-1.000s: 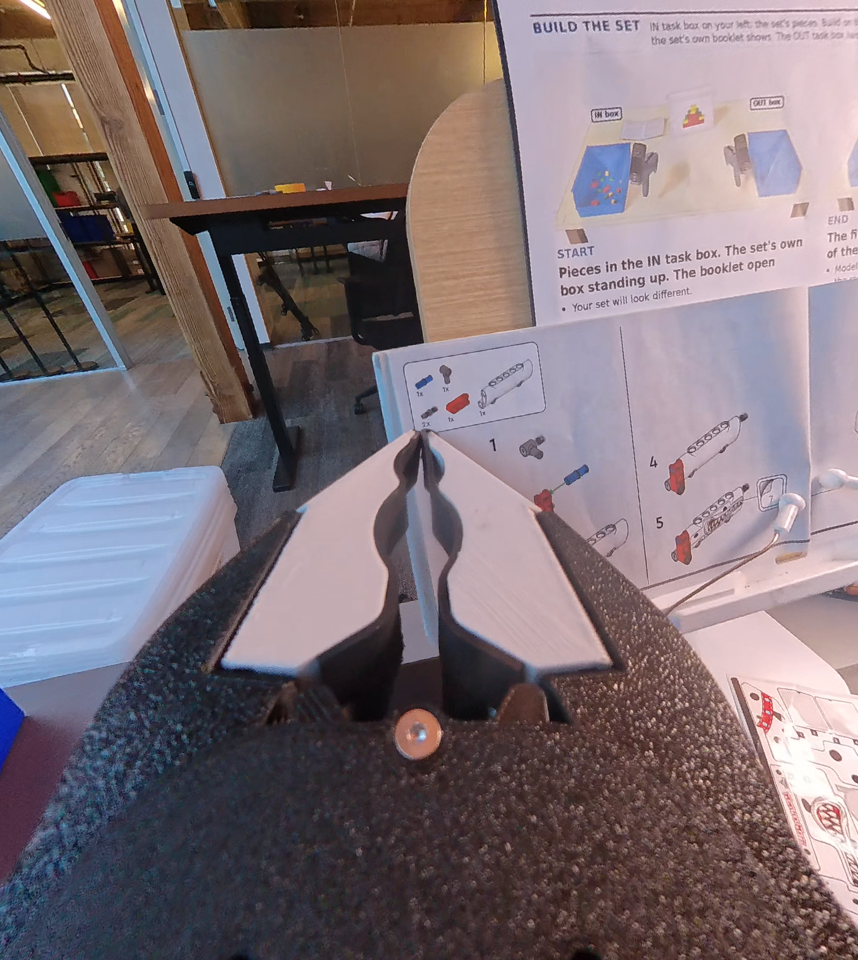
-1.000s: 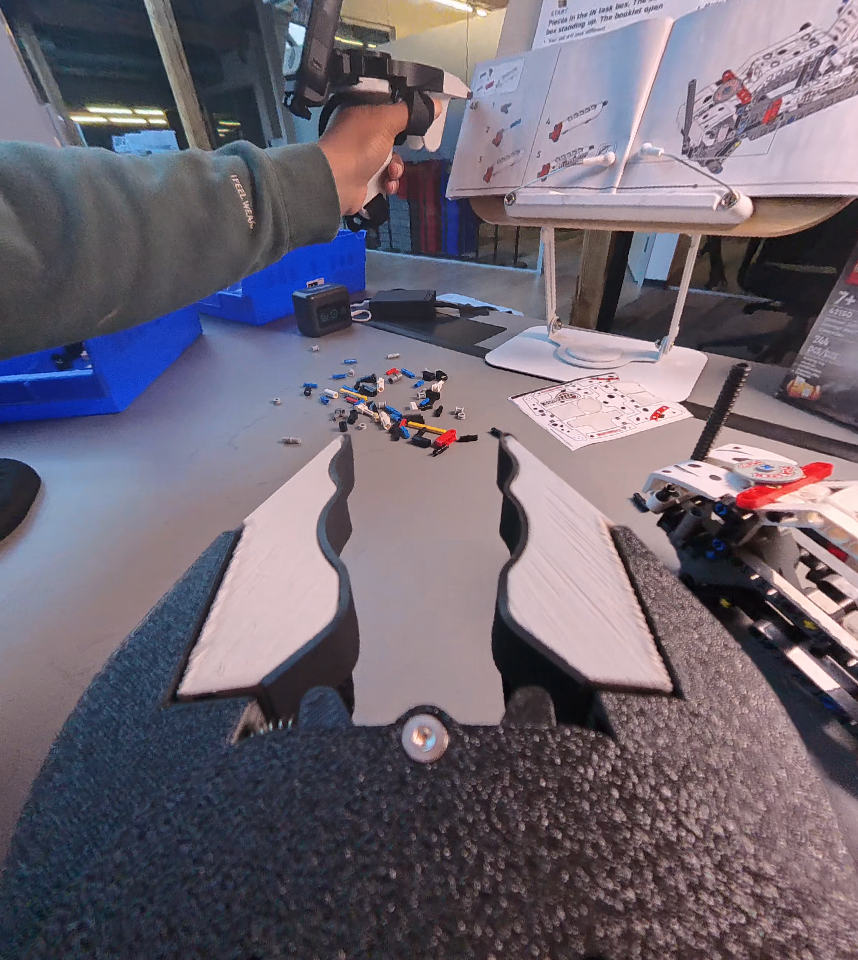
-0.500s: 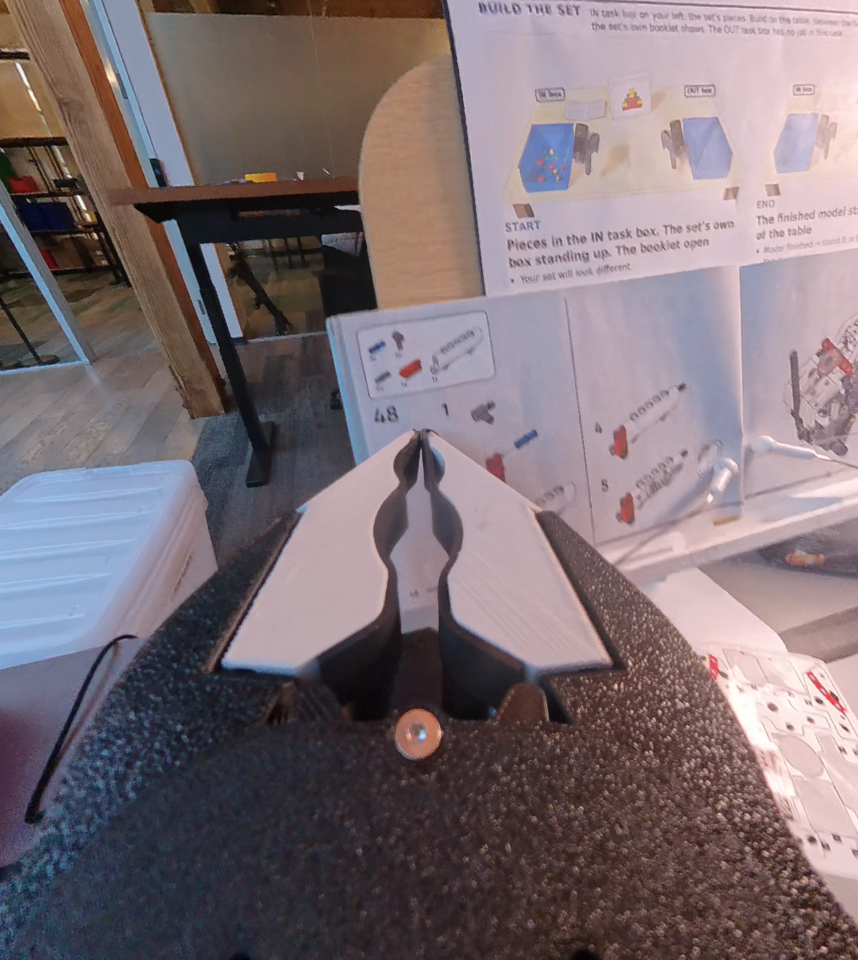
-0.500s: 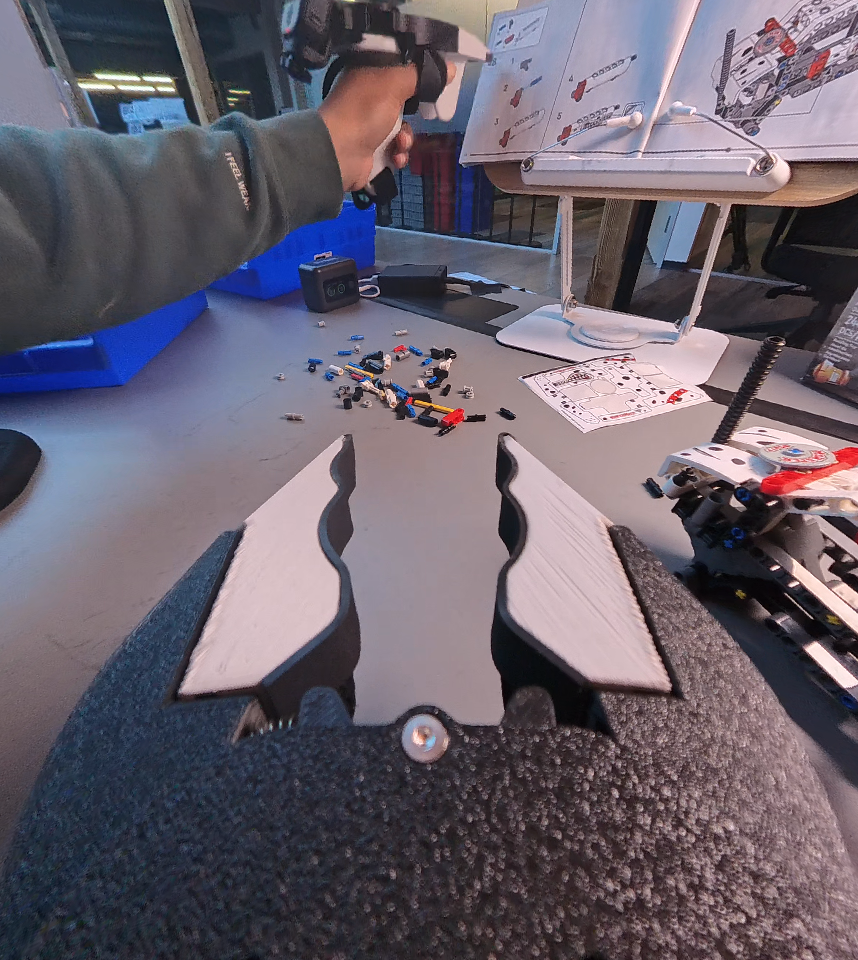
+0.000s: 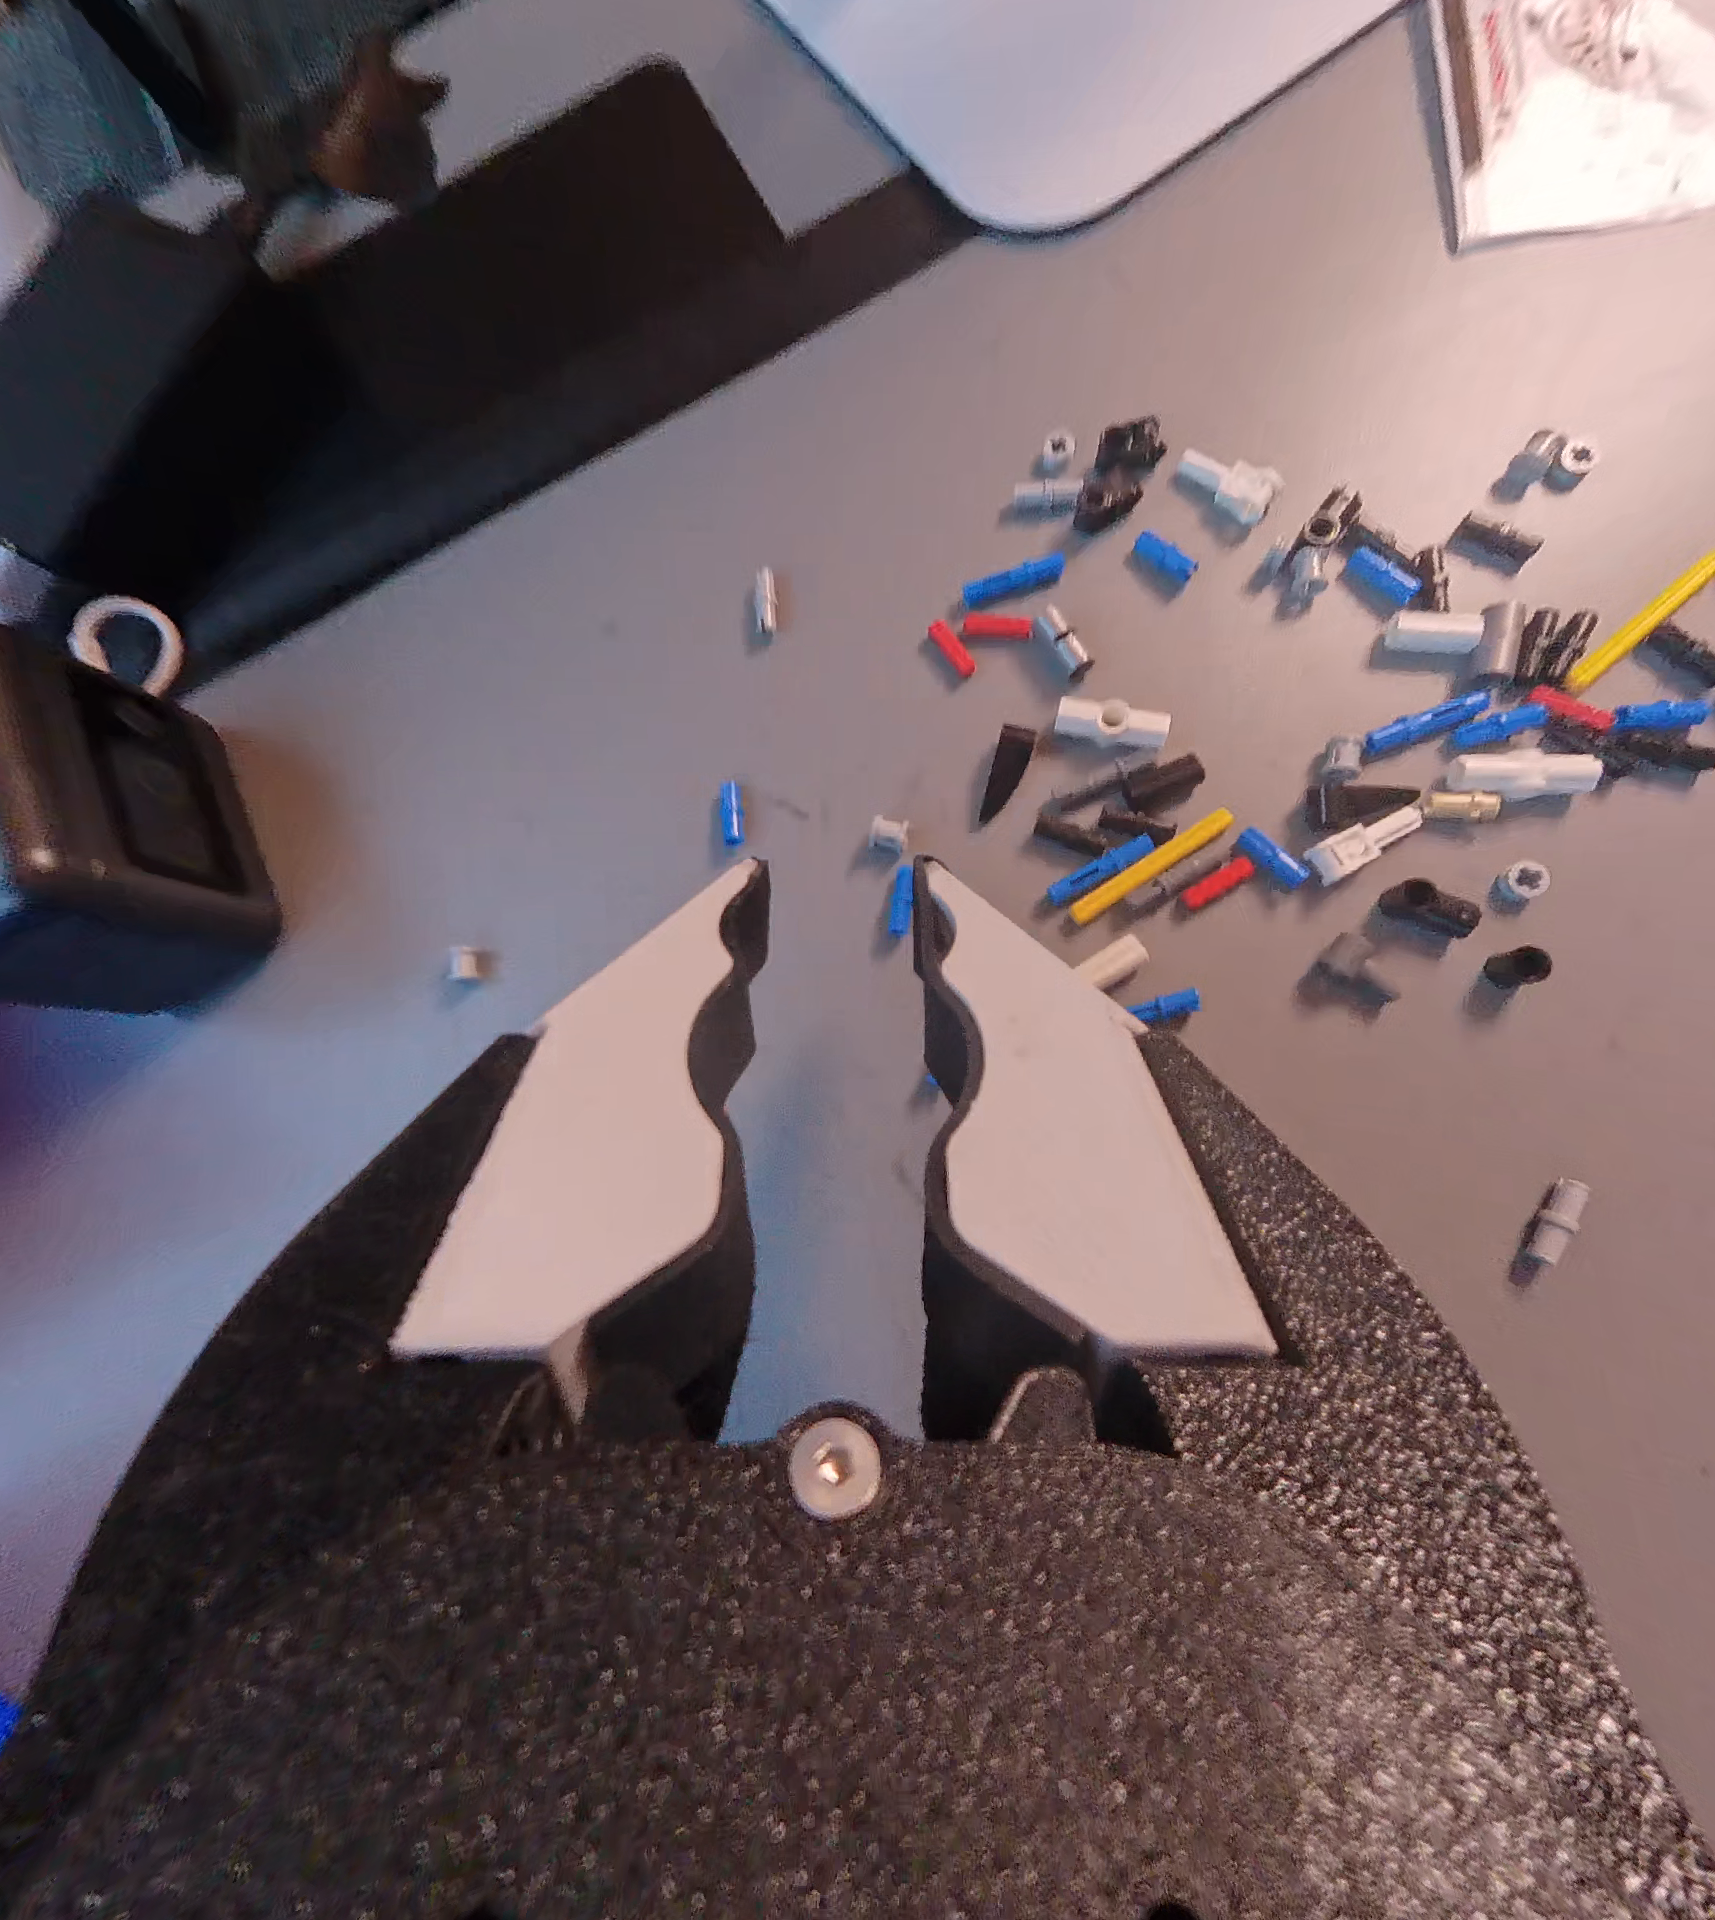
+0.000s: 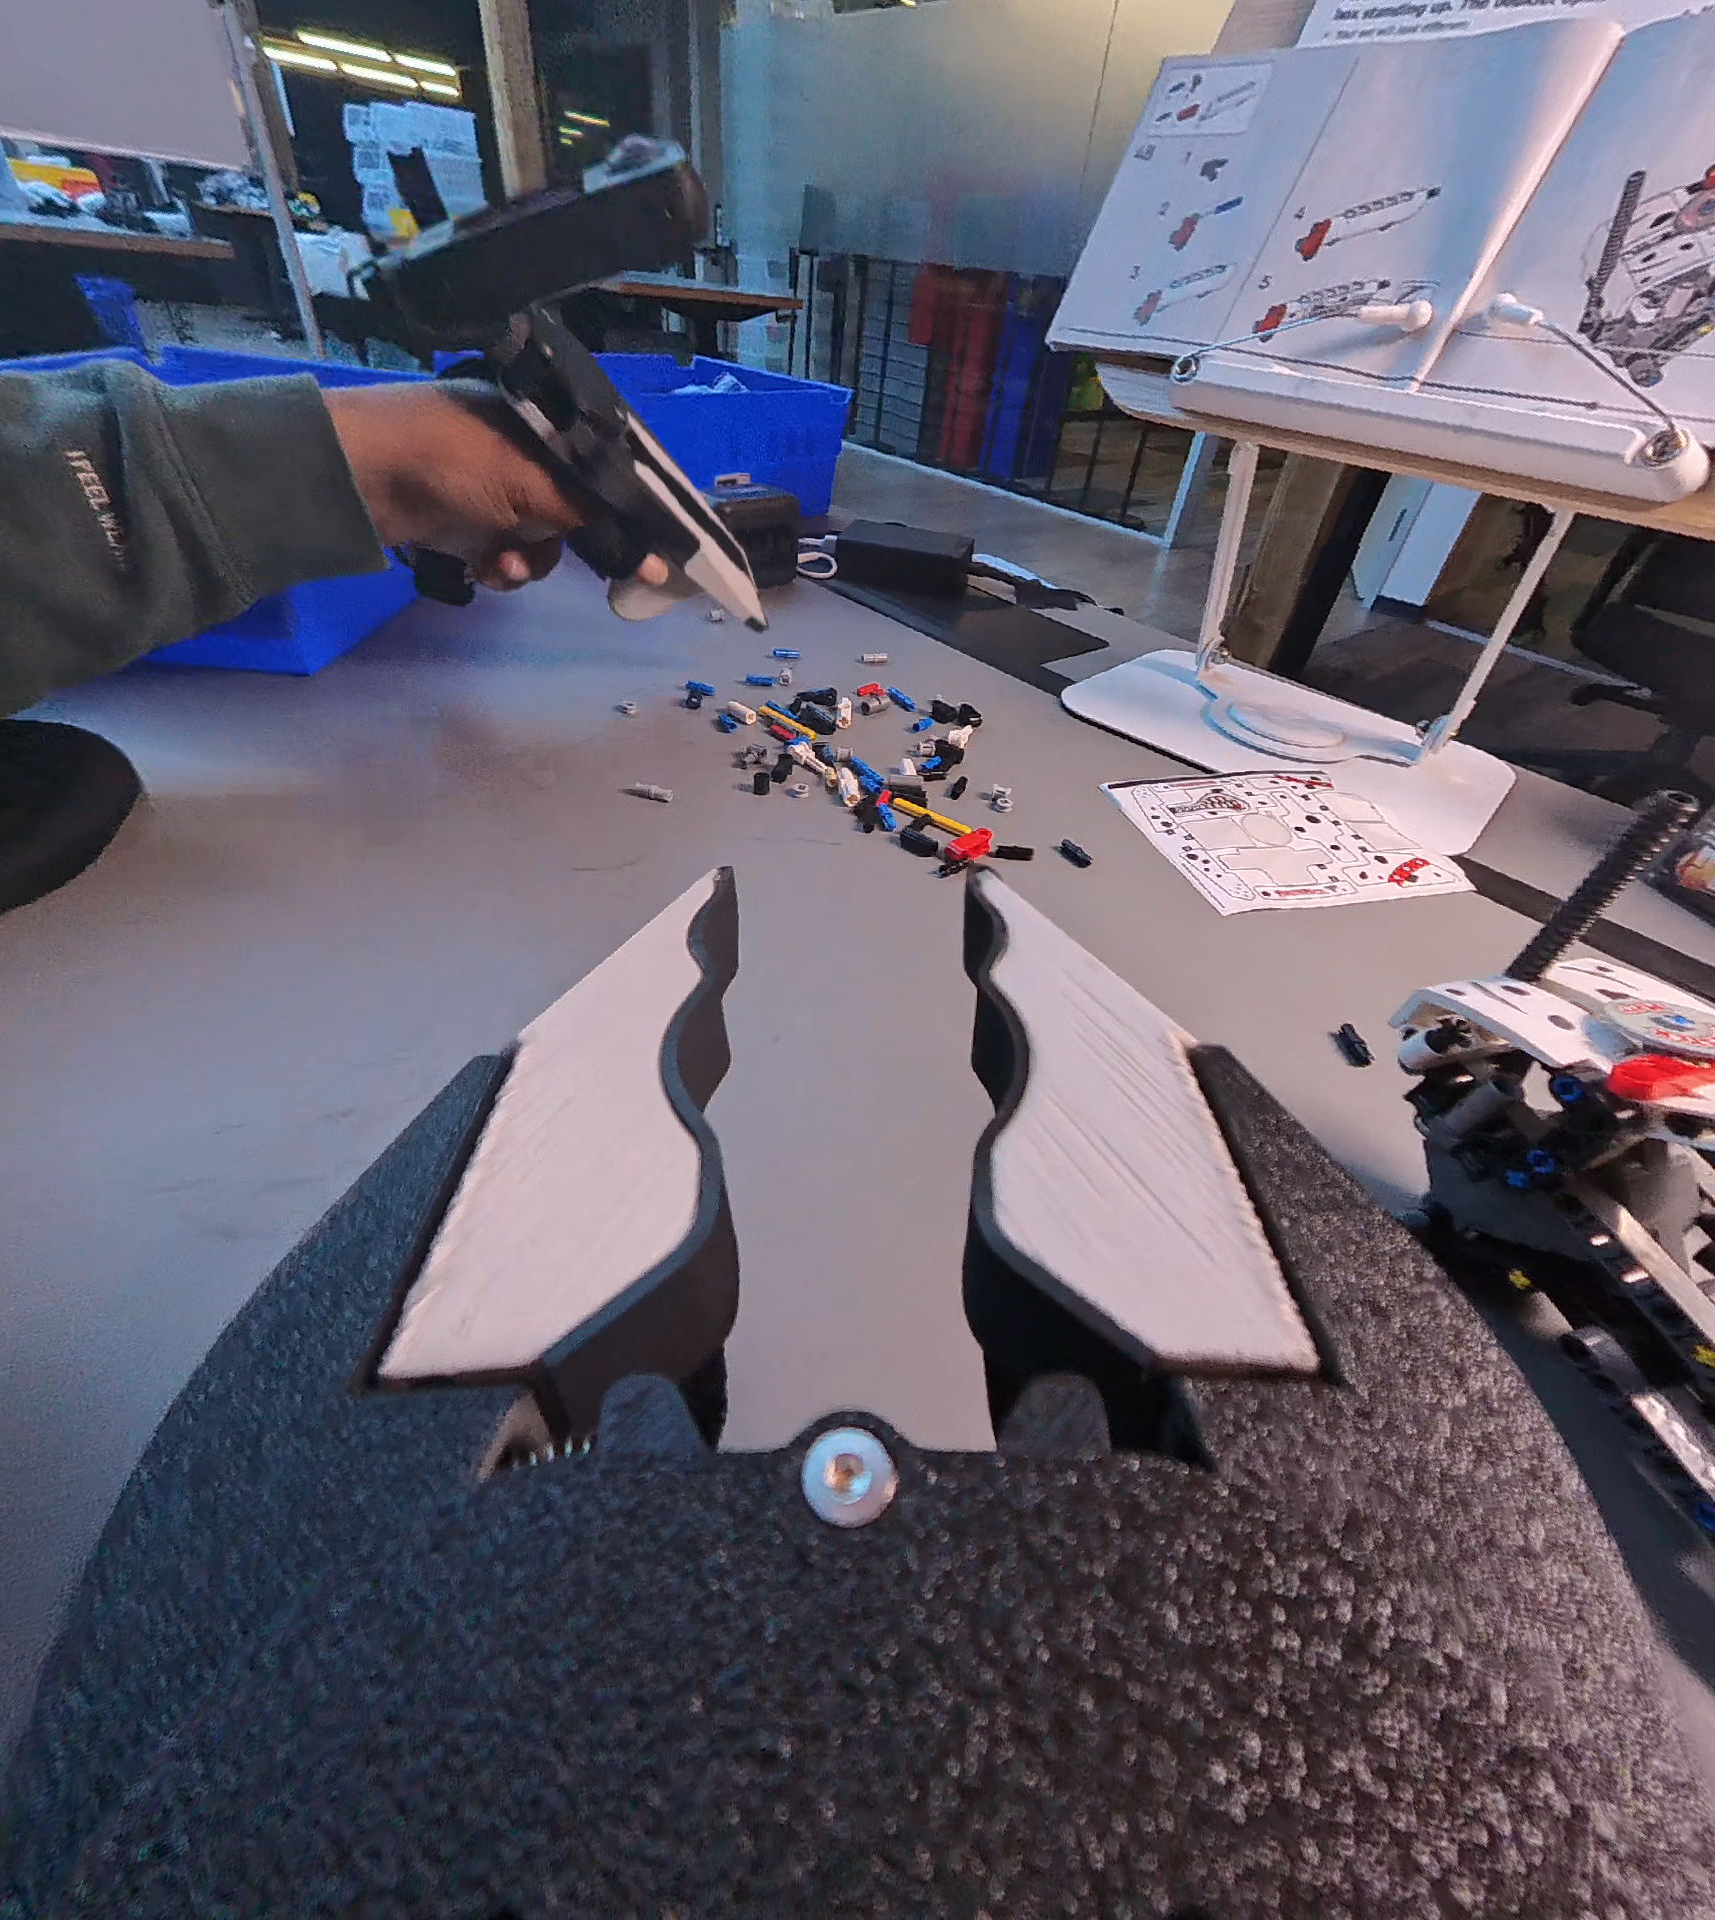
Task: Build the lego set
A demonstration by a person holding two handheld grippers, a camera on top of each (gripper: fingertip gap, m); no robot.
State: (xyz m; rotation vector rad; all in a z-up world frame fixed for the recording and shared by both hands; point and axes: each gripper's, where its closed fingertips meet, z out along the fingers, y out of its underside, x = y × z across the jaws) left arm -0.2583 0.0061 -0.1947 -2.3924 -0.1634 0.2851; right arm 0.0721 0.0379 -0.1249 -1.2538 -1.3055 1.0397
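Now tipped down from the booklet, left gripper (image 5: 837,883) spread above scattered lego pieces (image 5: 1352,717) — right gripper (image 6: 848,883) spread, empty.

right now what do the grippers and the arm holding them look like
Both the left gripper and the right gripper look alike: two flat light grey fingers with wavy black inner edges, set in a rough black foam-like body with a silver screw at its middle. No cables show on either. The person's arm wears a dark green sleeve with small pale lettering near the cuff.
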